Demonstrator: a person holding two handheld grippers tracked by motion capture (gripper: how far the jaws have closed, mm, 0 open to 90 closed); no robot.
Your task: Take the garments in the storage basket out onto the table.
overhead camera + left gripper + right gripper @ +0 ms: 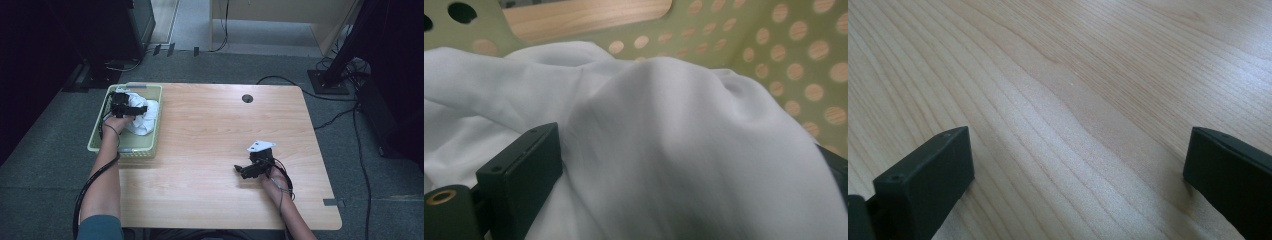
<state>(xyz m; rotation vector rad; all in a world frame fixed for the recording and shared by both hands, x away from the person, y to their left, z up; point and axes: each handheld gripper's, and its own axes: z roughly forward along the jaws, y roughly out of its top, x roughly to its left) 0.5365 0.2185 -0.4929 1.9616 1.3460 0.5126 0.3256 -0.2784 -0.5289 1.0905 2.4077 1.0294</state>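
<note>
While your left tongs (141,108) straddle the white cloth (145,119) in the basket (150,150), upper left, jaws apart | right tongs (1073,165) wide, empty over desk (210,130) | next: pinch, lift.

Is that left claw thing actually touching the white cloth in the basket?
Touching. In the left gripper view the white cloth bulges between the left gripper's fingers, lying against the near one, inside the green basket.
</note>
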